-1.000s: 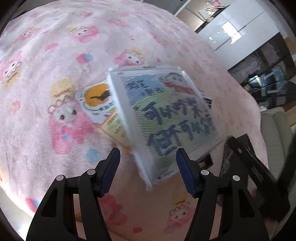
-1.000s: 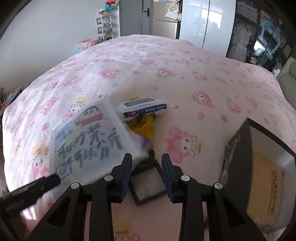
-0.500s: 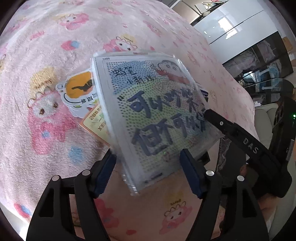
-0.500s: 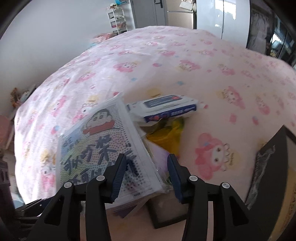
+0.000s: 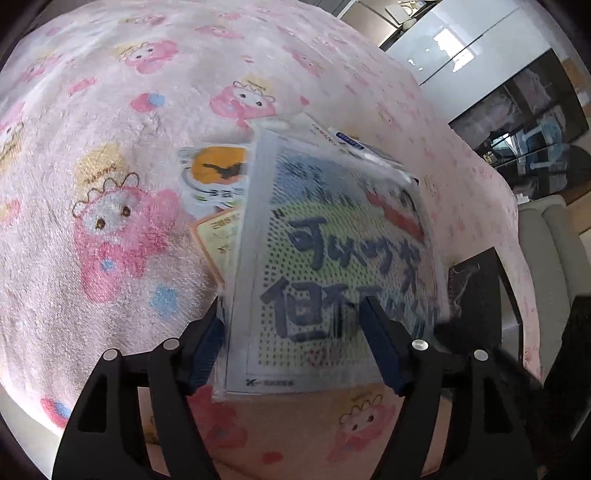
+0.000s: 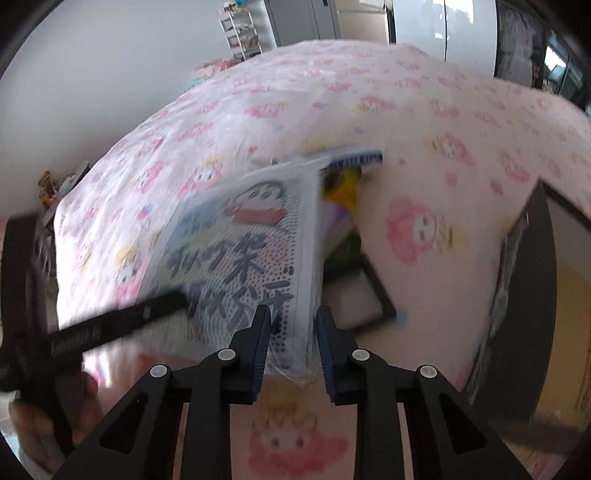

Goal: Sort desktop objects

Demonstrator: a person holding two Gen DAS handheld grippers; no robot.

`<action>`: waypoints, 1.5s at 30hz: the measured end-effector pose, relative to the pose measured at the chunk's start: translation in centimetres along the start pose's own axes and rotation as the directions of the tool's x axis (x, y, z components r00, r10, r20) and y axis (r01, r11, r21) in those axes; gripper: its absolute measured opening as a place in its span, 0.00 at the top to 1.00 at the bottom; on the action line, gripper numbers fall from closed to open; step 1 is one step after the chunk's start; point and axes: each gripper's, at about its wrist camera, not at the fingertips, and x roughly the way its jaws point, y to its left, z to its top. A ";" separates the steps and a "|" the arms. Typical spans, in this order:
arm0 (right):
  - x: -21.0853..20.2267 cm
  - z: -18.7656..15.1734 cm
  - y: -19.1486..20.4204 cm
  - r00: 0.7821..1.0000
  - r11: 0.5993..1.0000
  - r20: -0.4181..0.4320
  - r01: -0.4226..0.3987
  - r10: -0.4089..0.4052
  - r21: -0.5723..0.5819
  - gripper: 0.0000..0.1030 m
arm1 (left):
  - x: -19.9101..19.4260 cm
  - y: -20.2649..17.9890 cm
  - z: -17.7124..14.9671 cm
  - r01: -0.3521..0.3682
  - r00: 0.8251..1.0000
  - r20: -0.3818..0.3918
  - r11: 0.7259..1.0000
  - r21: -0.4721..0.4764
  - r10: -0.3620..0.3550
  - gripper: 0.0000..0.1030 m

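Packet [image 6: 236, 254] (cartoon print, Chinese txt unreadable) pinched by right gripper [image 6: 291, 328].

Cartoon packet [image 5: 332, 266] atop sticker sheets [image 5: 214, 173] on blanket [image 5: 110, 110] (wipes pack [image 6: 354, 157] behind, box [image 6: 532, 280] rightward).

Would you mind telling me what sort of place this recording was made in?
Probably a home living space. The work surface wears a pink cartoon-print blanket, a pale sofa sits beside it, and a small white storage rack stands against the far wall.
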 end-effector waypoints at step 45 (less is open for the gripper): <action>3.2 -2.8 0.7 0.994 0.993 -0.030 0.107 -0.106 0.051 0.50 | 2.3 0.5 -0.7 -0.117 0.991 -0.048 0.990 0.084 0.121 0.30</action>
